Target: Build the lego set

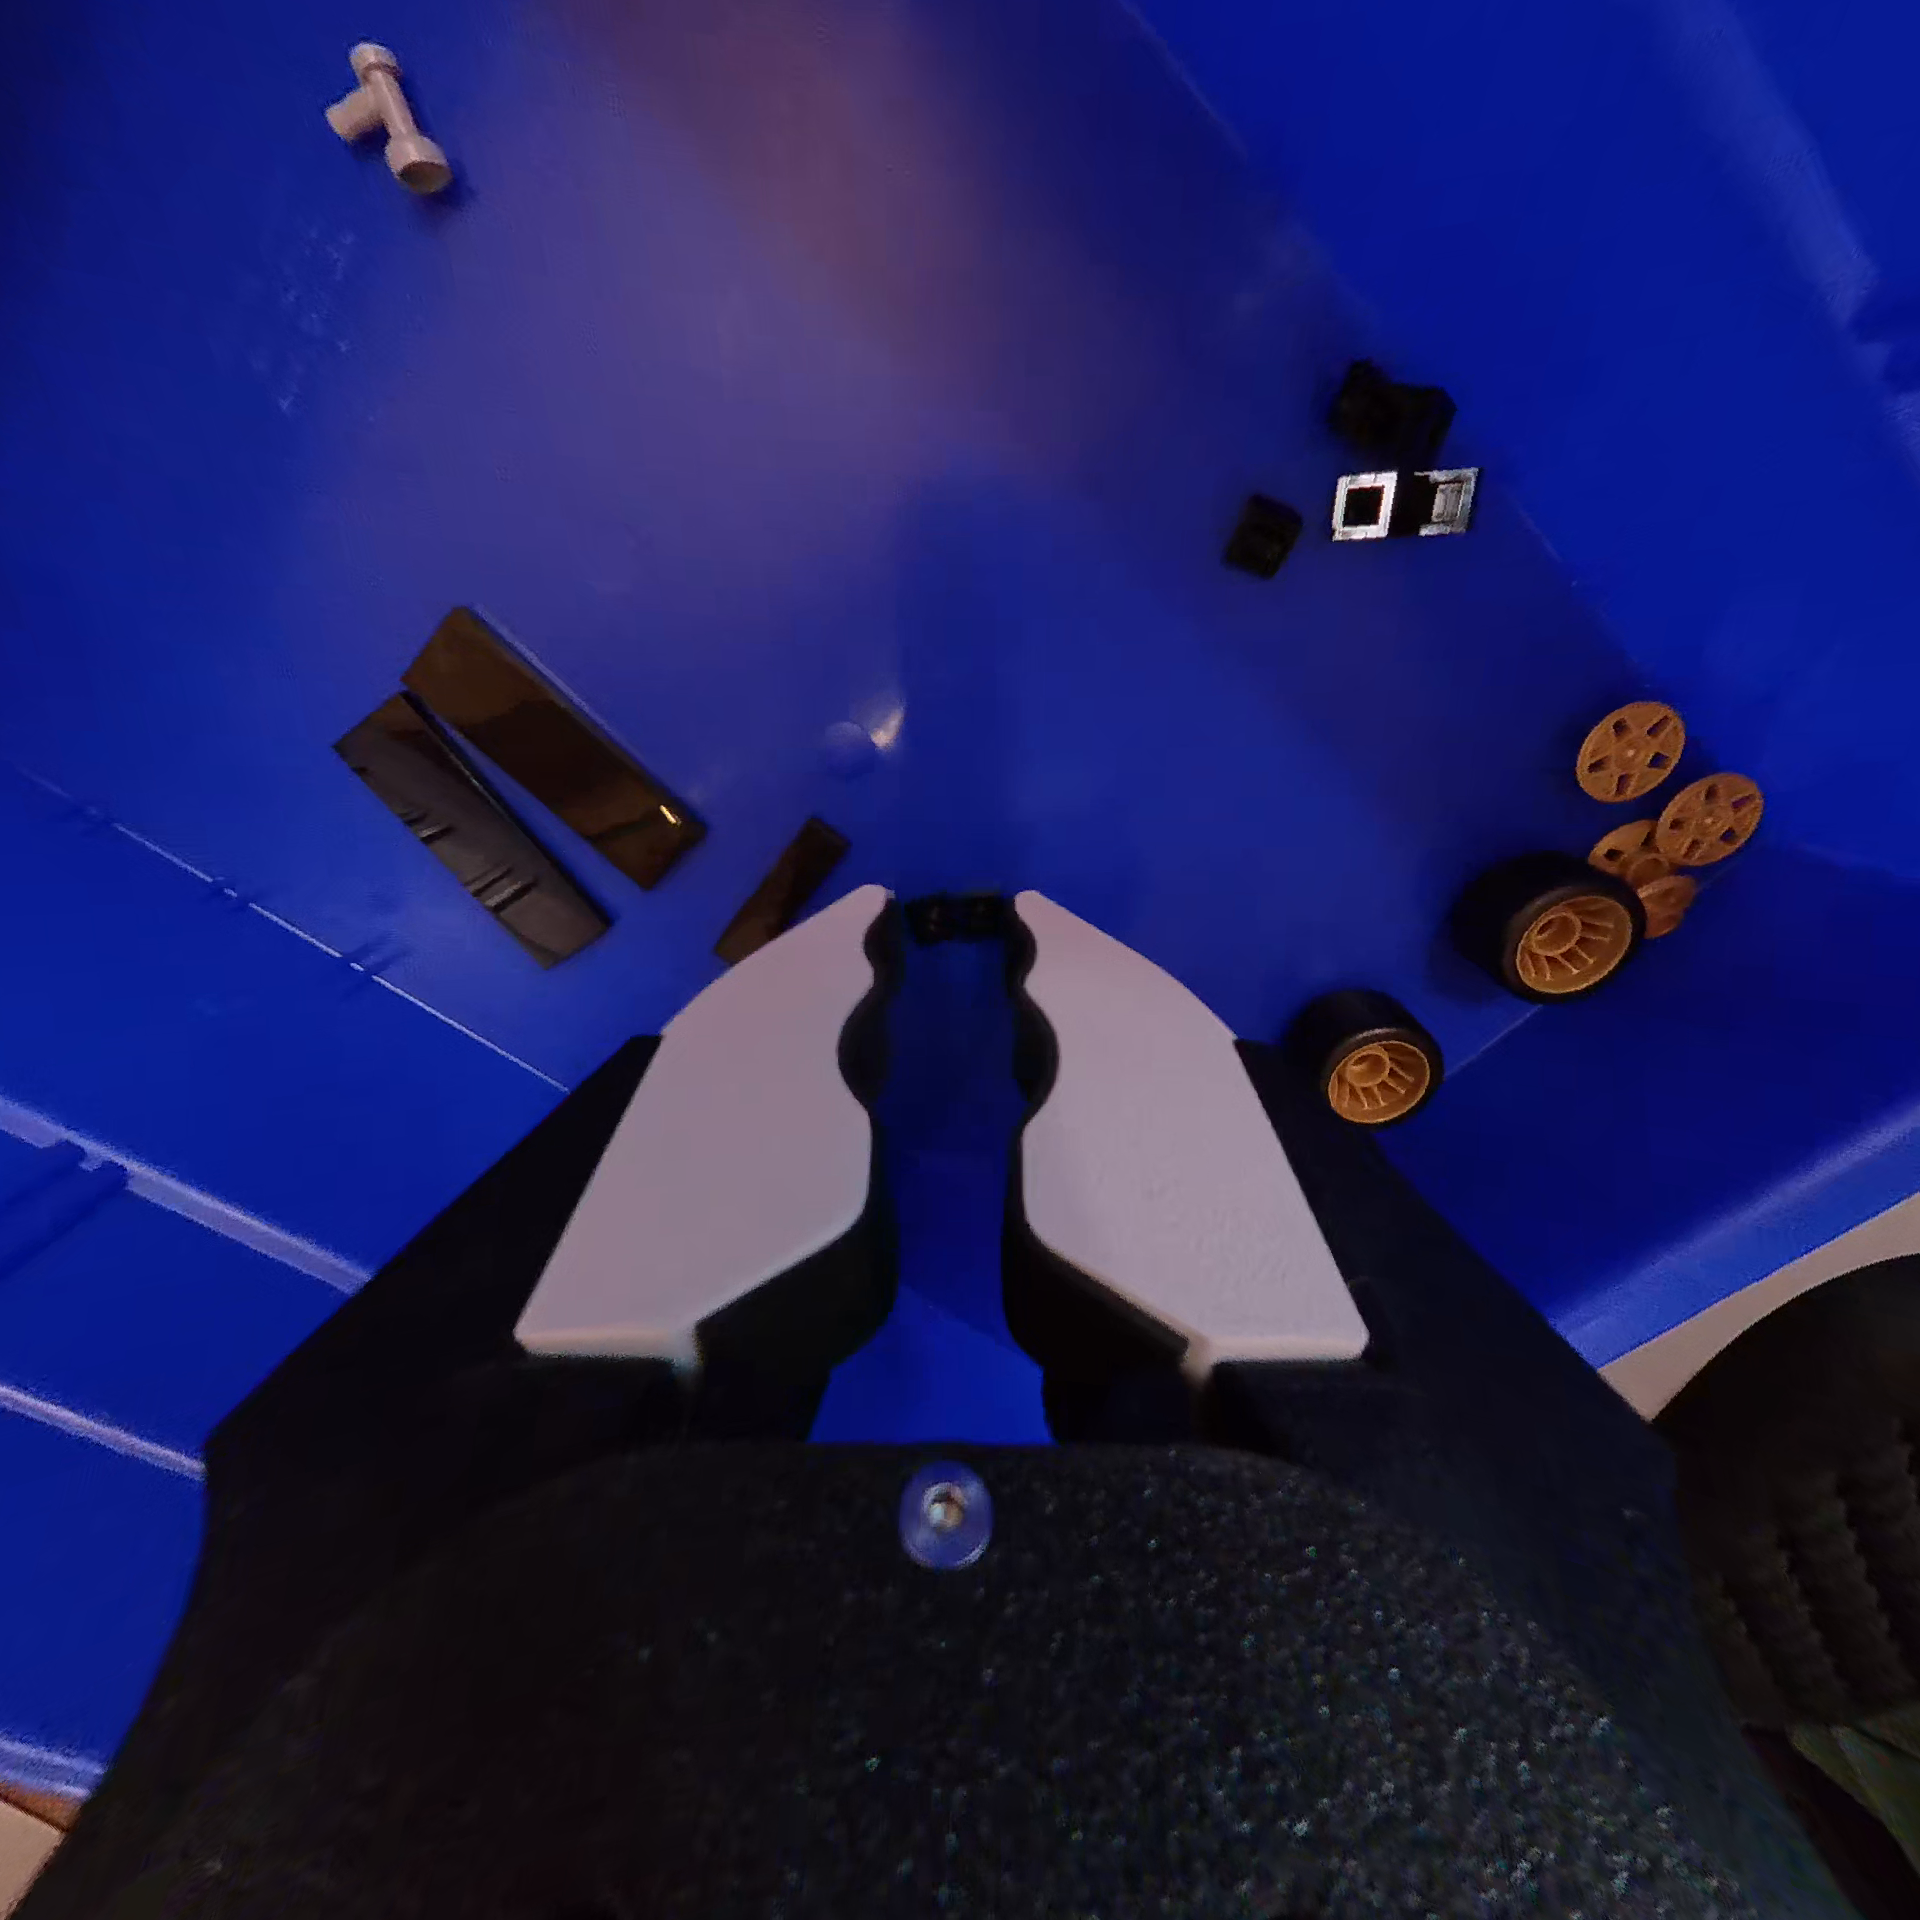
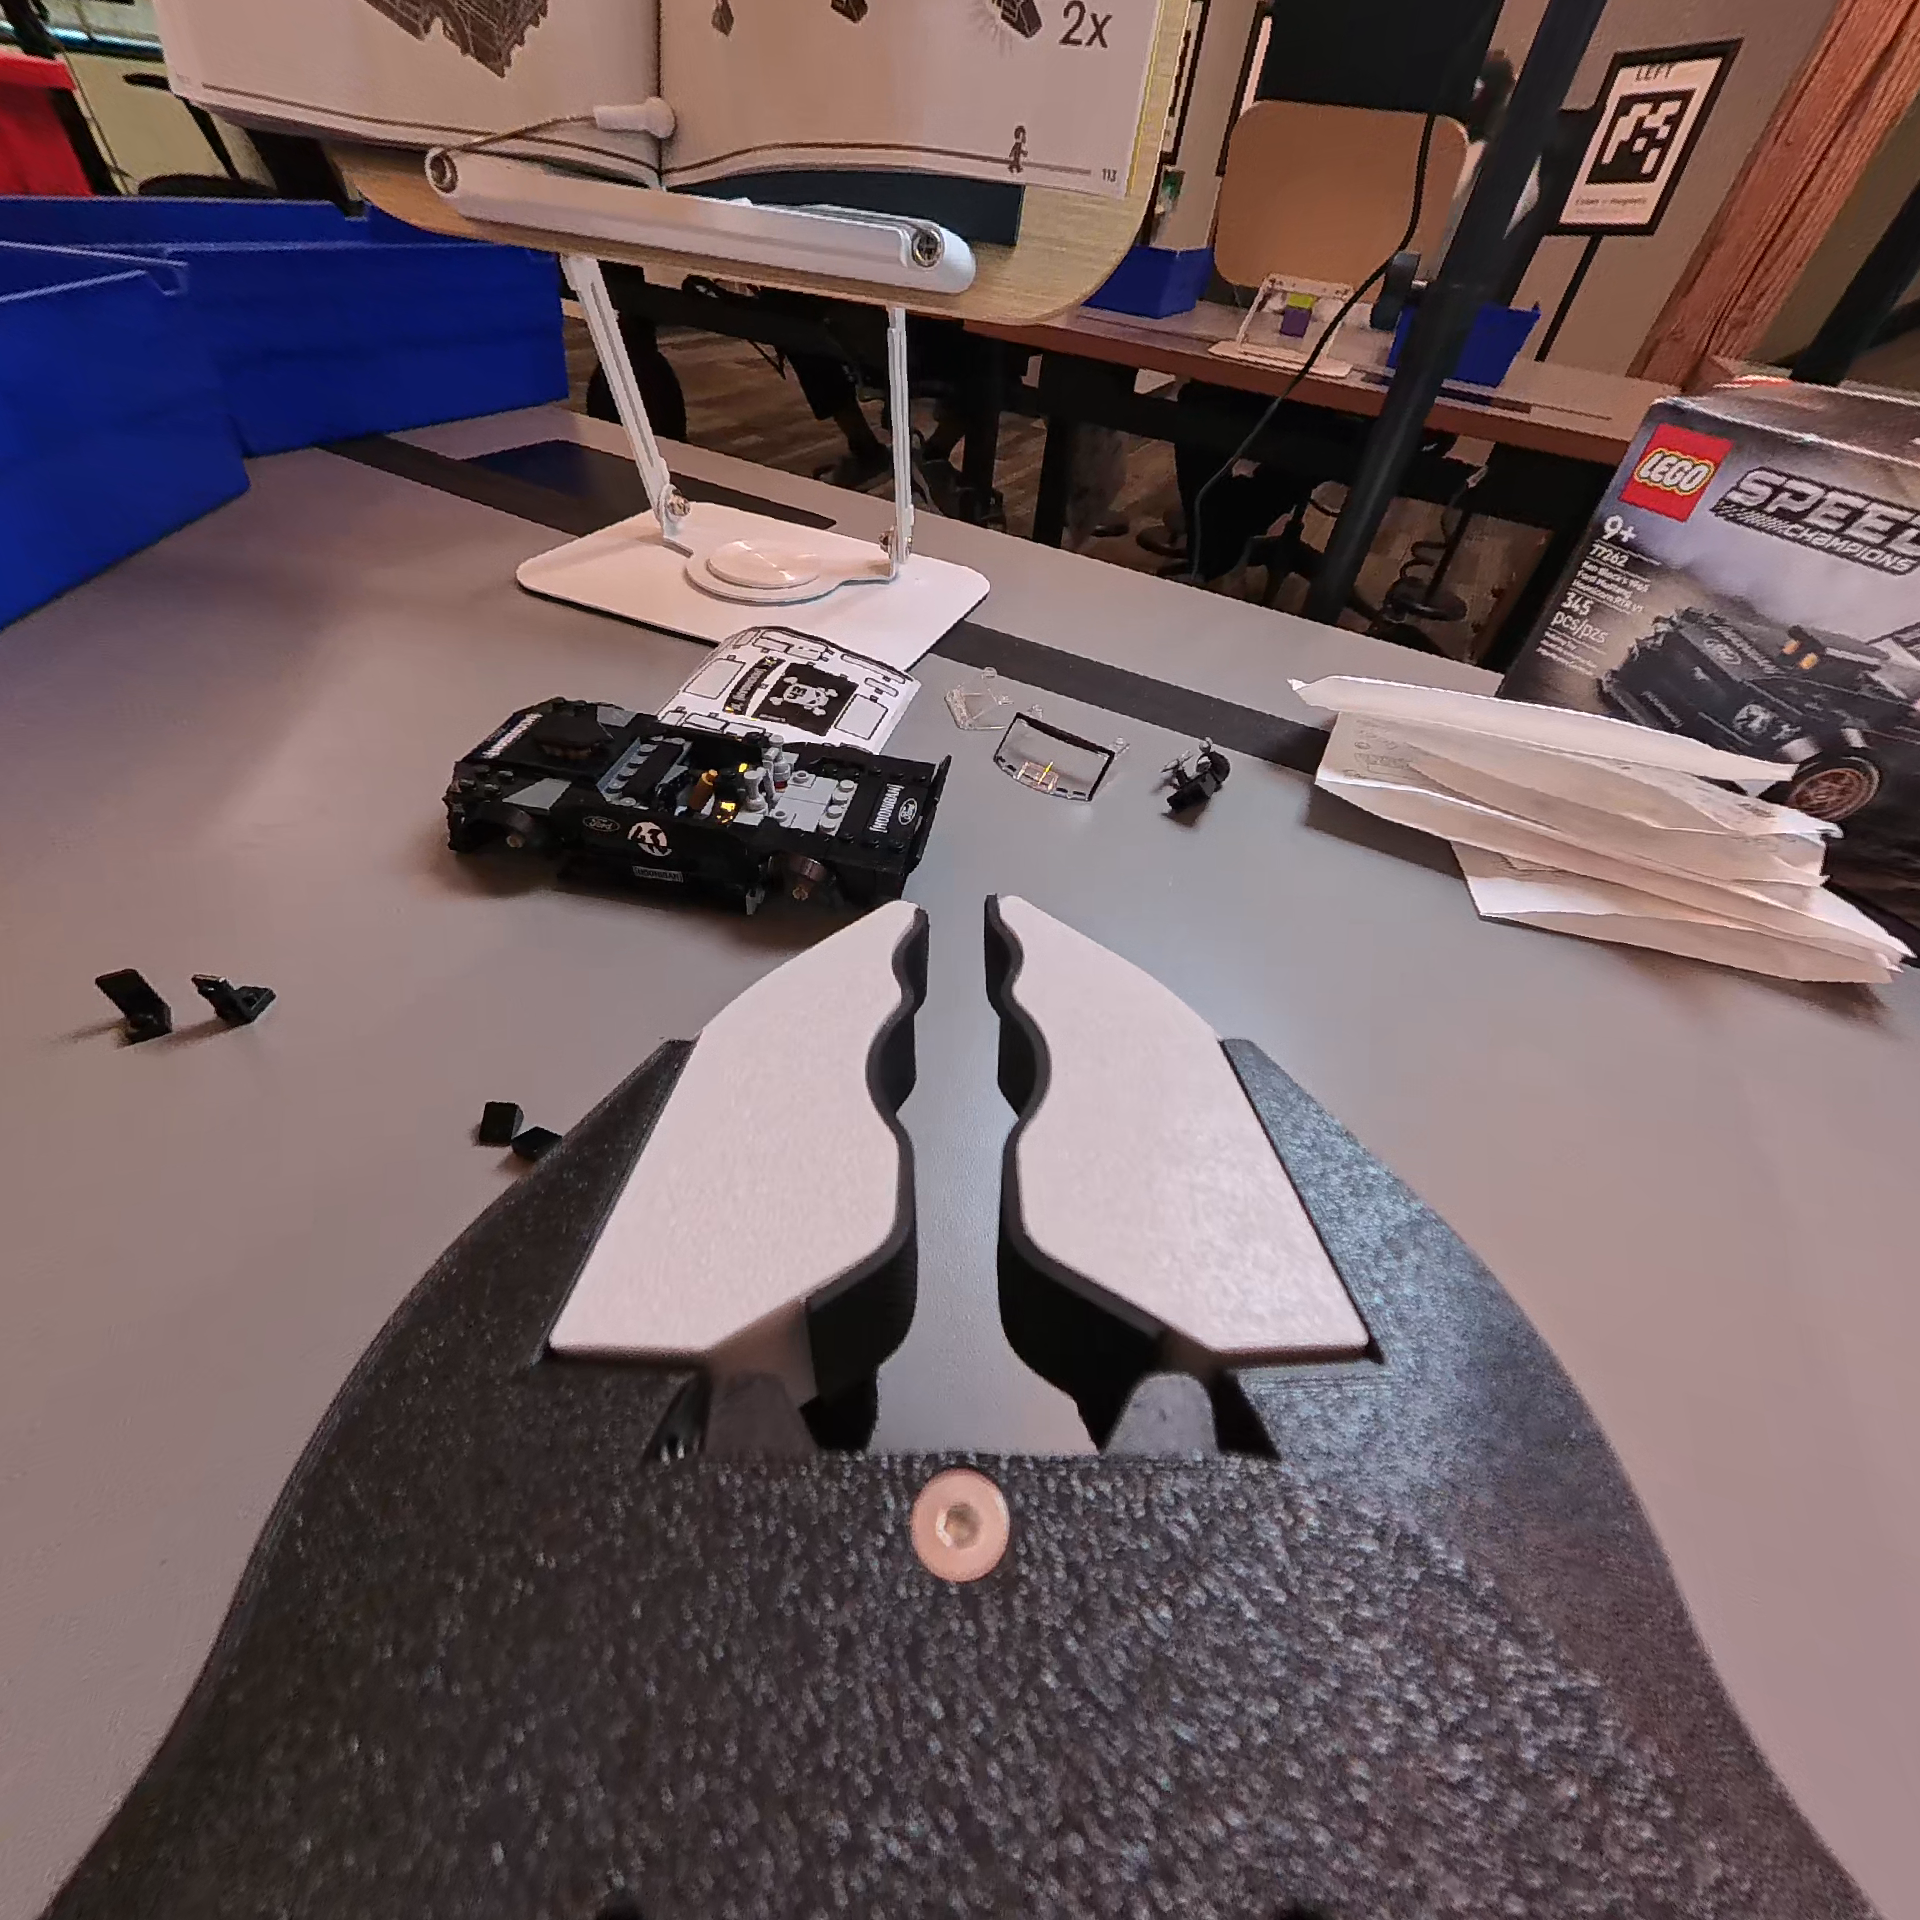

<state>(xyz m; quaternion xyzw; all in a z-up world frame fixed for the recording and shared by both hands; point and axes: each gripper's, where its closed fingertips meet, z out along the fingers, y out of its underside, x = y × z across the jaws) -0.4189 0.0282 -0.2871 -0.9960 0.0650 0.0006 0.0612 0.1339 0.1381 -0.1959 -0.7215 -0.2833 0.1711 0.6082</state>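
My left gripper [image 1: 954, 916] reaches down into a blue bin [image 1: 1039, 312], and its fingertips are closed on a small black Lego piece [image 1: 954, 922] at the bin floor. My right gripper [image 2: 954, 914] hovers low over the grey table [image 2: 1351, 1143]. It is nearly shut, with a narrow gap and nothing between the jaws. The partly built black Lego car [image 2: 691, 800] sits on the table just ahead and left of it. A clear windscreen piece [image 2: 1060, 758] and a small grey and black part [image 2: 1195, 777] lie to the car's right.
The bin holds black plates [image 1: 520, 769], gold-hubbed wheels [image 1: 1553, 925], gold rims [image 1: 1631, 750], small black and silver parts [image 1: 1392, 504] and a grey connector [image 1: 390, 130]. On the table are small black pieces [image 2: 182, 1000], a sticker sheet [image 2: 795, 686], a white stand with the manual [image 2: 758, 571], paper bags [image 2: 1621, 821], the set box [image 2: 1766, 582] and blue bins [image 2: 208, 343]. Tip to tip, the grippers are about 55 cm apart.
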